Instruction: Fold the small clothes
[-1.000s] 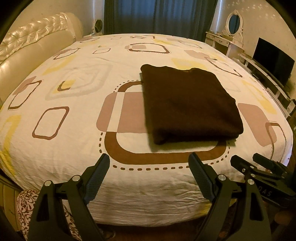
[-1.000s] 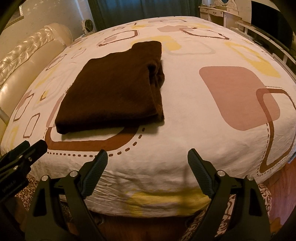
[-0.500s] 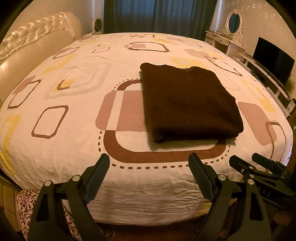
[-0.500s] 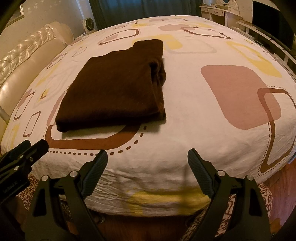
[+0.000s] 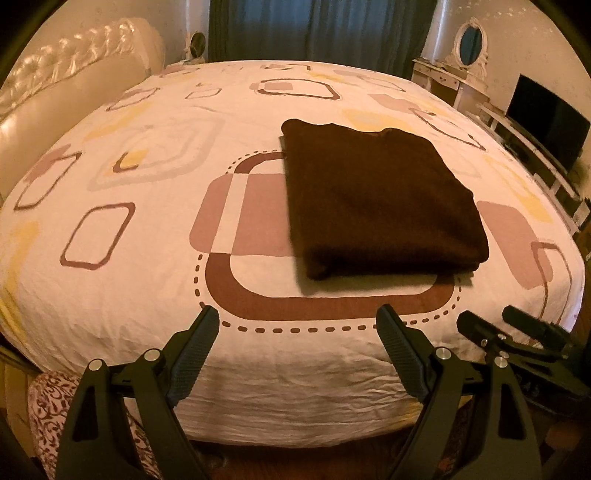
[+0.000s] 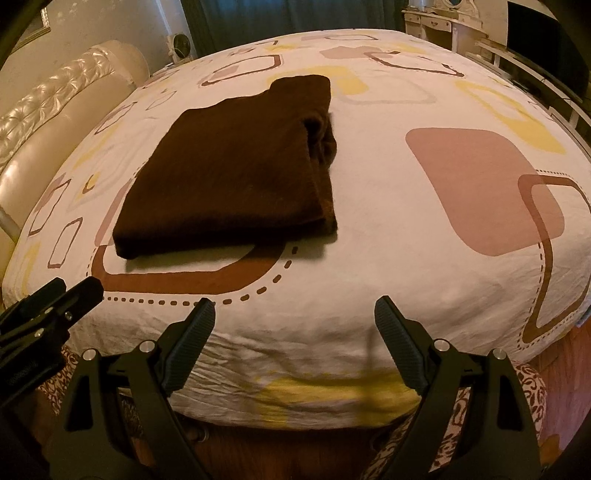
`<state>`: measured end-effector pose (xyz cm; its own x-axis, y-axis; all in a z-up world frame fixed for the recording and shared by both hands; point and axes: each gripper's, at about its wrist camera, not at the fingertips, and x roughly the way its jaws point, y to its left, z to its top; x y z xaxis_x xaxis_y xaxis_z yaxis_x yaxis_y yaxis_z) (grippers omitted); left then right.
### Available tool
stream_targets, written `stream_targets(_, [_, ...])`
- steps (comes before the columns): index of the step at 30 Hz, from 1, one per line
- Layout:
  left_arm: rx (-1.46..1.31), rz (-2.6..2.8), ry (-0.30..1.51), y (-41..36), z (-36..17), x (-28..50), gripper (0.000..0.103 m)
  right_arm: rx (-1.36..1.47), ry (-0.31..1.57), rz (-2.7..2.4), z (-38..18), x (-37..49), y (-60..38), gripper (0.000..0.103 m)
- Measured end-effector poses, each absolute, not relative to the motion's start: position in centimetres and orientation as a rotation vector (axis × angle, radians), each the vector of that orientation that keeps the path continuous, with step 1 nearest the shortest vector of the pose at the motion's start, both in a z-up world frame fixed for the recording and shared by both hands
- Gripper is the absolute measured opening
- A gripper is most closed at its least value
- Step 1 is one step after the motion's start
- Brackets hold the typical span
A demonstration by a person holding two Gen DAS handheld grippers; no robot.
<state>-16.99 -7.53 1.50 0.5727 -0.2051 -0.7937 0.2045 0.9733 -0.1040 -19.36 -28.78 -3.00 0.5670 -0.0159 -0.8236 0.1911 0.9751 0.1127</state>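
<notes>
A dark brown garment [image 5: 380, 199] lies folded into a flat rectangle on the patterned bed sheet [image 5: 147, 236]; it also shows in the right wrist view [image 6: 236, 173], with stacked layers along its right side. My left gripper [image 5: 297, 332] is open and empty, held off the bed's near edge, short of the garment. My right gripper [image 6: 294, 325] is open and empty, also off the near edge. Each gripper shows in the other's view: the right one at the lower right [image 5: 517, 332], the left one at the lower left [image 6: 55, 299].
A padded cream headboard [image 5: 55, 88] runs along the left. A white dresser with an oval mirror [image 5: 469, 44] and a dark TV [image 5: 546, 122] on a low shelf stand at the right. Dark curtains [image 5: 317, 29] hang behind the bed. Wooden floor shows below the bed edge.
Both grippers have drifted slightly back and up from the bed; the view of the garment has shifted a little. The garment itself has not moved.
</notes>
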Motion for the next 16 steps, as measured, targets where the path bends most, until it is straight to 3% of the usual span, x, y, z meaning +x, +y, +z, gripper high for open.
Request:
stream_targets(5, [0.01,-0.21,0.923,-7.0,2.2,-16.6,0.092,0.202,0.959,-0.116,-3.0,-19.4,-28.8,0.088])
stream_targets(10, [0.092,-0.21,0.789,-6.9,4.6,-15.9,0.092,0.237,0.97,-0.086,-2.4,-18.8,-29.3,0.088])
stream_targets(16, [0.012,-0.086,0.832,-3.6,5.0,-6.7,0.092,0.264,0.888,-0.105,0.6,-14.5,-33.1,0.089])
